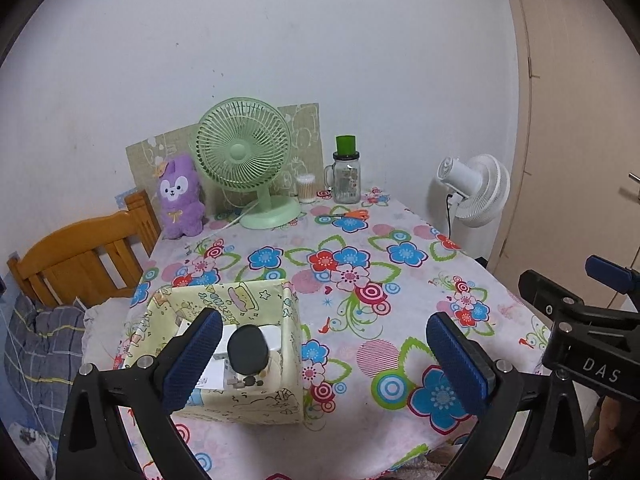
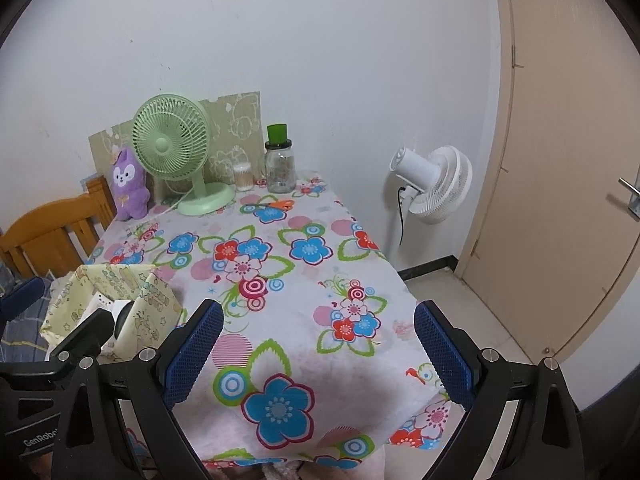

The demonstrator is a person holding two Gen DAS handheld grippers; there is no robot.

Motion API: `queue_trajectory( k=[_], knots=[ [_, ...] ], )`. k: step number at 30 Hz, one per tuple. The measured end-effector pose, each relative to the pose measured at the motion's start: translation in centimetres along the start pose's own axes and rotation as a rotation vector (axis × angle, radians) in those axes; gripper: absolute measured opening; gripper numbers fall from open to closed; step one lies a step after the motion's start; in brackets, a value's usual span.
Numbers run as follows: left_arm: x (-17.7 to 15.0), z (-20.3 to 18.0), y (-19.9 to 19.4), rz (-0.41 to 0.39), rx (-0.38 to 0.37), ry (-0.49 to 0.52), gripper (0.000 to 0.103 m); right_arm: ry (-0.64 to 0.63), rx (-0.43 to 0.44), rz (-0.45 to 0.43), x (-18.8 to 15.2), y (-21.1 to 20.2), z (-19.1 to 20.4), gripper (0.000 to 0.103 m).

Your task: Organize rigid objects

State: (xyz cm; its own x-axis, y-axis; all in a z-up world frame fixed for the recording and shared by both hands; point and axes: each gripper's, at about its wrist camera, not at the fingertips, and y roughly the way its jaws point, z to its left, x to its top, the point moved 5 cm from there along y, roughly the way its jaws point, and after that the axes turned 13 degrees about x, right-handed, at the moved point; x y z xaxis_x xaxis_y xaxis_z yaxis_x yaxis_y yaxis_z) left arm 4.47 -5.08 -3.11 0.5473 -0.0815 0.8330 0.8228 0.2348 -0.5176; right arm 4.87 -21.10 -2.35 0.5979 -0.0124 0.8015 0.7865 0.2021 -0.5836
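A pale yellow patterned box (image 1: 256, 408) sits on the near left of the flowered table (image 1: 400, 304). It holds white items and a white bottle with a black cap (image 1: 247, 350). Orange-handled scissors (image 1: 348, 214) lie near the back. My left gripper (image 1: 324, 356) is open and empty above the table, its left finger over the box. My right gripper (image 2: 320, 350) is open and empty above the near edge, right of the box (image 2: 152, 300). The scissors also show in the right wrist view (image 2: 276, 205).
At the back stand a green desk fan (image 1: 244, 160), a purple plush (image 1: 180, 200), a cotton swab jar (image 1: 306, 189) and a glass jar with a green lid (image 1: 346, 174). A wooden chair (image 1: 84, 256) is left; a white fan (image 2: 436, 184) and door (image 2: 560, 200) are right.
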Motion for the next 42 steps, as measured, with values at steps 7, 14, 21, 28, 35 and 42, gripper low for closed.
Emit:
queue_trajectory(
  k=[7, 14, 21, 28, 35, 42],
  knots=[
    [0.1, 0.6, -0.3, -0.016, 0.005, -0.019, 0.103, -0.020, -0.004, -0.022, -0.2, -0.6, 0.7, 0.098],
    [0.0, 0.8, -0.3, -0.010, 0.001, -0.016, 0.103, -0.022, -0.004, -0.029, -0.4, -0.9, 0.9, 0.099],
    [0.1, 0.7, -0.2, -0.022, 0.003, -0.020, 0.103, -0.016, -0.003, -0.031, -0.4, -0.7, 1.0, 0.100],
    [0.2, 0.6, 0.2, -0.023, -0.003, -0.011, 0.103, 0.001, -0.001, -0.032, -0.2, -0.3, 0.8, 0.100],
    [0.1, 0.5, 0.7, -0.014, -0.011, -0.009, 0.103, 0.011, -0.006, -0.023, -0.2, 0.2, 0.8, 0.100],
    [0.1, 0.7, 0.9, -0.009, -0.007, -0.011, 0.103, 0.010, -0.007, -0.025, -0.2, 0.3, 0.8, 0.100]
  ],
)
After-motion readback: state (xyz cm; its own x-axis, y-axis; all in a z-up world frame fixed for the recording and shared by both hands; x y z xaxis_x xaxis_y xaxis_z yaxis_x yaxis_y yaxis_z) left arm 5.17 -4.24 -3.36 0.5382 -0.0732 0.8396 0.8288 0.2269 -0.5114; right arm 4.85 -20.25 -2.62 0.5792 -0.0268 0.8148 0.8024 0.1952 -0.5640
